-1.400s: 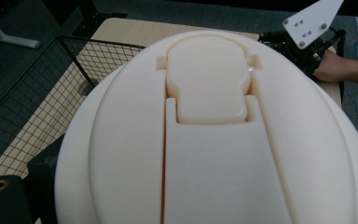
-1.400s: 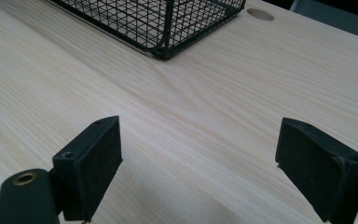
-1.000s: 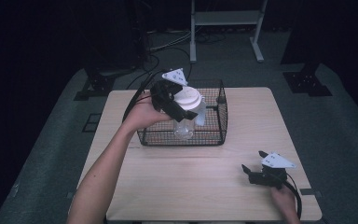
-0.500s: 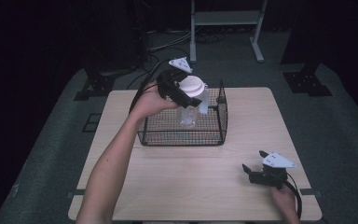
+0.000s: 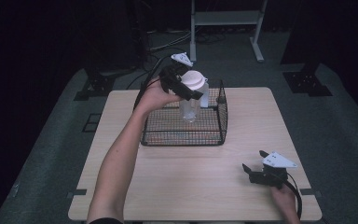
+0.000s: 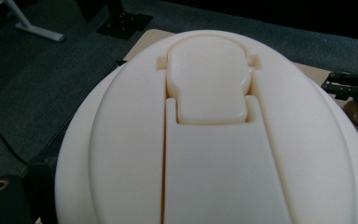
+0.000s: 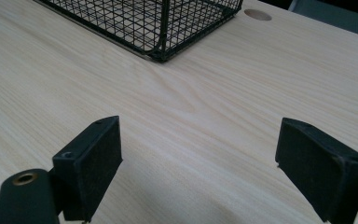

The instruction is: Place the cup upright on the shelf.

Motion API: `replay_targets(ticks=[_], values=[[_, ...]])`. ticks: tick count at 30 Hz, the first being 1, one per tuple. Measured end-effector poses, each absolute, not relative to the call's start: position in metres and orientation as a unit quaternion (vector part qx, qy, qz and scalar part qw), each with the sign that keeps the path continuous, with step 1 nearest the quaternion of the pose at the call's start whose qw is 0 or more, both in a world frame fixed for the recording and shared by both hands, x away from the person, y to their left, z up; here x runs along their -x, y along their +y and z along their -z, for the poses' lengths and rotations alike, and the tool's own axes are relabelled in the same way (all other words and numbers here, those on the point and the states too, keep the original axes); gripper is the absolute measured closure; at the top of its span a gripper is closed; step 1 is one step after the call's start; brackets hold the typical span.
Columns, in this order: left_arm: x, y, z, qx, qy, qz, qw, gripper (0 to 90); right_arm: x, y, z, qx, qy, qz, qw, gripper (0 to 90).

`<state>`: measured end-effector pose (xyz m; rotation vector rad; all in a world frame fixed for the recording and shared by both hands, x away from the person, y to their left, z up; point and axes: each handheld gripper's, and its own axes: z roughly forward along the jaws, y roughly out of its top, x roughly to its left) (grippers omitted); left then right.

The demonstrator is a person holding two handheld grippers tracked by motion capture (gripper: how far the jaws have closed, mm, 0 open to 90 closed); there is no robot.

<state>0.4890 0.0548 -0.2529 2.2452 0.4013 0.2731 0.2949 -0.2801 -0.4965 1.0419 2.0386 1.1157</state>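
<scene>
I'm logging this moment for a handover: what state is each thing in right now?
bottle: clear, upright, lifted over the basket, white cap on with its flip lid closed
left gripper: shut on the bottle near its cap
wire basket: standing on the table; contents cannot be told
right gripper: open, jaws wide apart, holding nothing, low over the table
table: bare wood around the basket

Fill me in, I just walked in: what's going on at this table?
A person's left gripper holds a clear bottle with a white lid above the black wire basket, near its back. The right gripper rests open on the wooden table near the front right corner, its fingers holding nothing.
</scene>
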Motion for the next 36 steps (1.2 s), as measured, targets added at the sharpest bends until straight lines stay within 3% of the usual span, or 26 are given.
replay_targets(ticks=[36], values=[[-0.531,0.042,0.329,-0.903,0.211,-0.084,0.365,4.8,-0.295,-0.281,0.496,-0.392,0.762,-0.425,0.291,13.5]])
